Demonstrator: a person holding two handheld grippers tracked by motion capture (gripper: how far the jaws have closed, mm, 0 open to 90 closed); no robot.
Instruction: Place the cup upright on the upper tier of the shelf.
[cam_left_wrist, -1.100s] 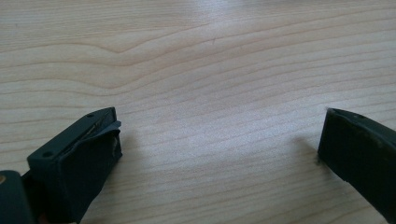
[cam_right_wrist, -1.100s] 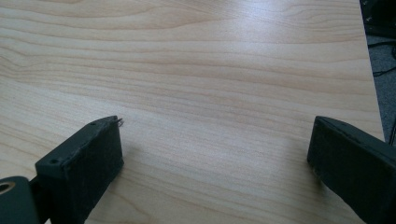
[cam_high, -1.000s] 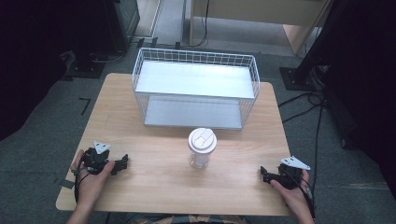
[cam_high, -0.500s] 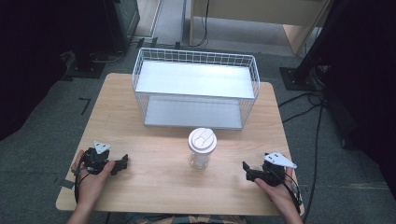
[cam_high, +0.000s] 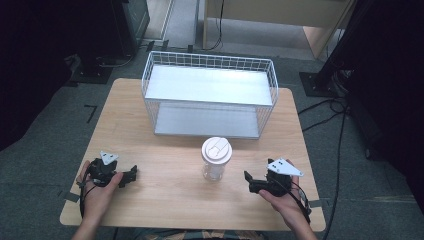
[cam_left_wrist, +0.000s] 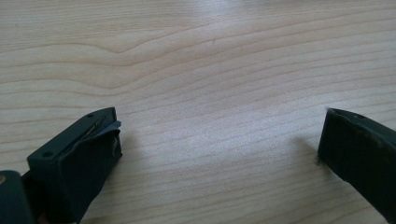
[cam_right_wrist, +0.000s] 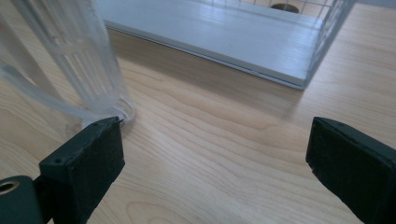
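Note:
A clear plastic cup (cam_high: 216, 159) with a white lid stands upright near the middle of the wooden table (cam_high: 170, 200), in front of a white wire basket (cam_high: 210, 95). My right gripper (cam_high: 248, 181) is open, a short way to the right of the cup, its jaws pointing left at it. In the right gripper view the ribbed cup wall (cam_right_wrist: 70, 65) rises at the left, beyond the left jaw, with nothing between the jaws. My left gripper (cam_high: 133, 175) rests open at the table's front left, over bare wood (cam_left_wrist: 210, 93).
The wire basket holds a white shelf board (cam_right_wrist: 210, 32) and fills the far half of the table. Dark equipment and cables (cam_high: 345, 115) lie on the floor around the table. Bare wood lies between the two grippers at the front.
My right gripper has moved left and a little up from the table's right edge toward the cup. The left gripper and the cup have stayed put.

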